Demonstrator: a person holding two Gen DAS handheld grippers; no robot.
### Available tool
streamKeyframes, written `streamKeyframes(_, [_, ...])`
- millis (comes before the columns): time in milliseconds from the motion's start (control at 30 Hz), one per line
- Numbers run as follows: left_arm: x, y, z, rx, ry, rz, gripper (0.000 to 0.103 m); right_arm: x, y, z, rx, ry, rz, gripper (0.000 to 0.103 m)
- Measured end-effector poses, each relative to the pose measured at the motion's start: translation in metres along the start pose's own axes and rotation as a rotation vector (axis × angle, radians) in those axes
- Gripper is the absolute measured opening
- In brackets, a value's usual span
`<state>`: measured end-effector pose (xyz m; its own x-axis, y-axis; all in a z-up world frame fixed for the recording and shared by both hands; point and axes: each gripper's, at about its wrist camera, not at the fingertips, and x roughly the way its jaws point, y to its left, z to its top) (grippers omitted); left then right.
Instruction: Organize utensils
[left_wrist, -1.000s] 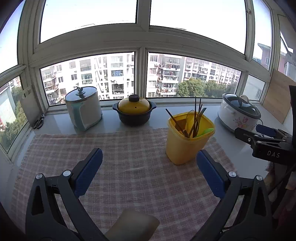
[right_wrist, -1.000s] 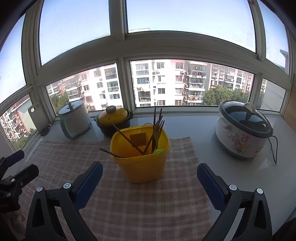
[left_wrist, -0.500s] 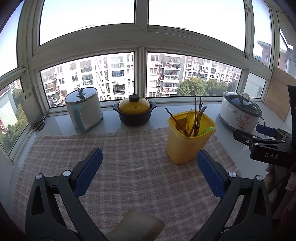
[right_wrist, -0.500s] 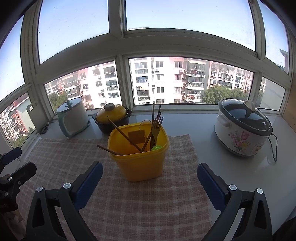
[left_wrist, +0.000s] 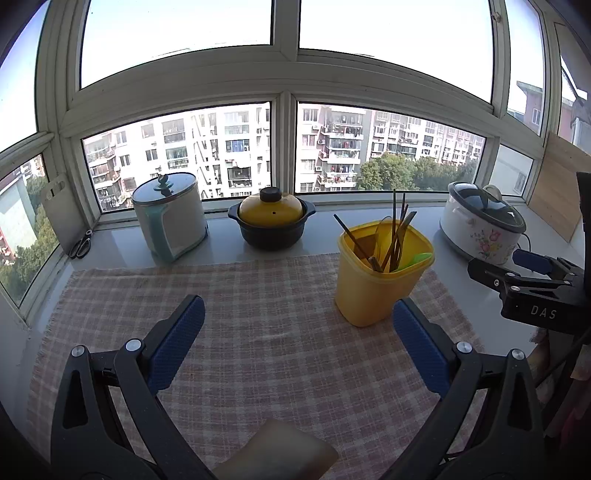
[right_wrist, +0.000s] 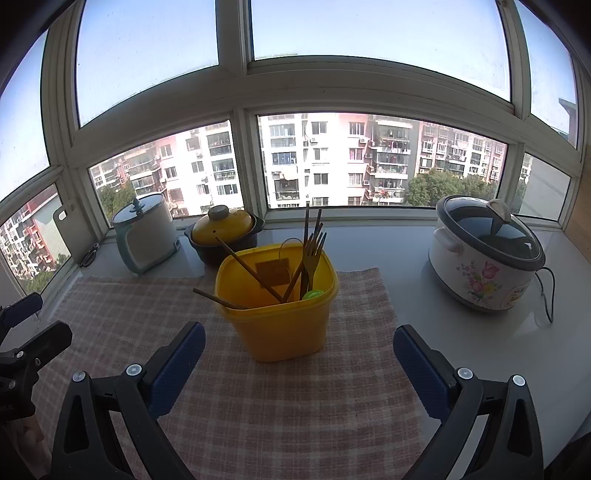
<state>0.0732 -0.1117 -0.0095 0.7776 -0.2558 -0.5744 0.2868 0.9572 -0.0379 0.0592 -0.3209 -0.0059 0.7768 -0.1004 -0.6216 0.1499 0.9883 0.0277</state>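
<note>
**Utensils gathered, grippers empty**

Left wrist view: the left gripper (left_wrist: 297, 325) is spread wide, holding nothing; the yellow bin (left_wrist: 382, 277) holds the utensils (left_wrist: 395, 236) toward the desk's right edge.

Right wrist view: the right gripper (right_wrist: 299, 350) hovers spread and empty before the bin; no loose utensils show on the checked cloth (right_wrist: 147, 306), so the task looks nearly done.

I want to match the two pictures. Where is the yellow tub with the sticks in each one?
Left wrist view: the yellow tub stands right of centre on the checked cloth.
Right wrist view: the yellow tub stands at centre, ahead of the open gripper.
Shared landmark: the flowered cooker, right of it.
</note>
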Motion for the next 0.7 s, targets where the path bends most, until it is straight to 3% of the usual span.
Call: streamKeyframes(700, [0.0051,0.0012,0.0015,0.015,-0.007,0.001,0.103,0.0056,0.0012,-0.0004,0.009,0.018,-0.015,0.103])
